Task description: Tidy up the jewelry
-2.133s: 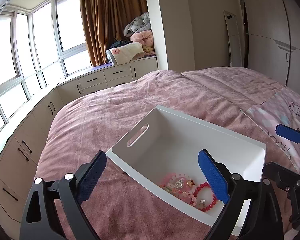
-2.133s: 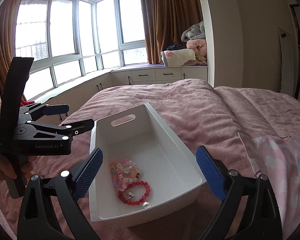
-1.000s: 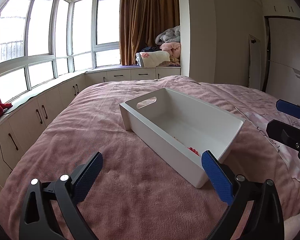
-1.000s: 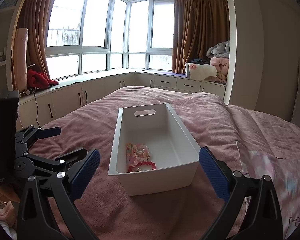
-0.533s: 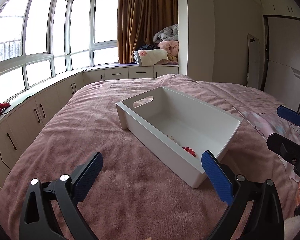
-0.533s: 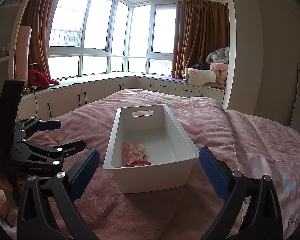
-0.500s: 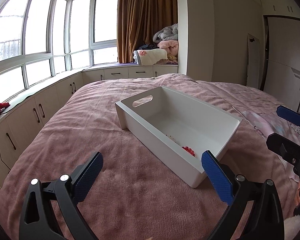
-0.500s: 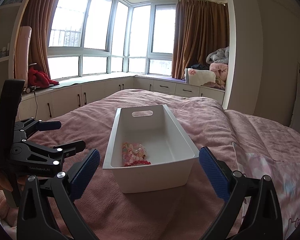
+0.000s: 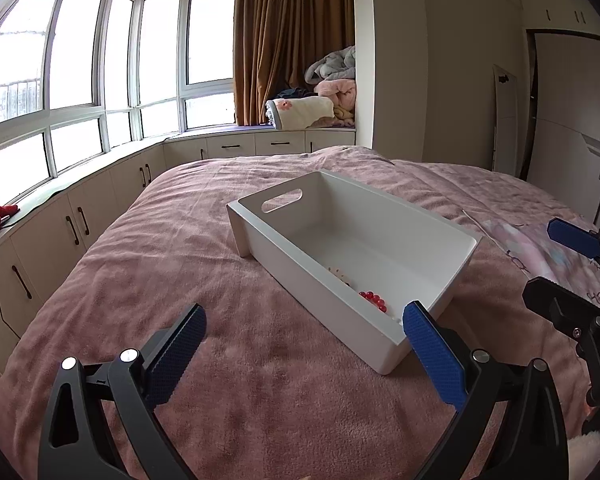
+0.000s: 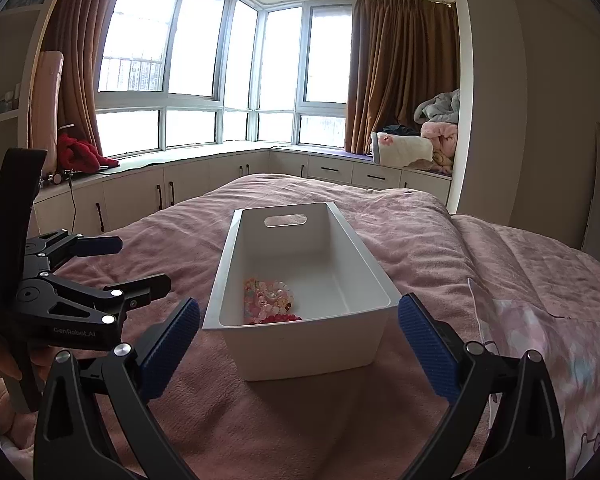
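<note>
Resting surface: the bed (image 10: 440, 240) is carrying everything; its pink plush blanket is soft and yielding, so anything set down is likely sinking in slightly and tipping easily.
Container: the white bin (image 10: 300, 348) is sitting near the middle of the bed, long axis pointing away from the right wrist camera. It is looking rigid, smooth and probably light; the handle slot (image 10: 285, 220) in the far end wall and the long rims are offering the surest hold.
Contents: the beaded bracelets (image 10: 269, 302) are lying in a loose pile on the bin floor at the near end. Judged small, light, flexible and prone to slipping or tangling; pinching across one strand is advisable.
Left gripper (image 9: 304, 344): fingers are standing wide apart, holding nothing, hovering short of the bin's near corner.
Right gripper (image 10: 300, 336): fingers are standing wide apart, holding nothing, facing the bin's near end wall.
Clearance: open blanket is surrounding the bin on all sides; a patterned pillow (image 10: 560, 344) is lying to the right, apart from the bin. Bin walls are limiting sideways entry, so approaching from above is preferable.
</note>
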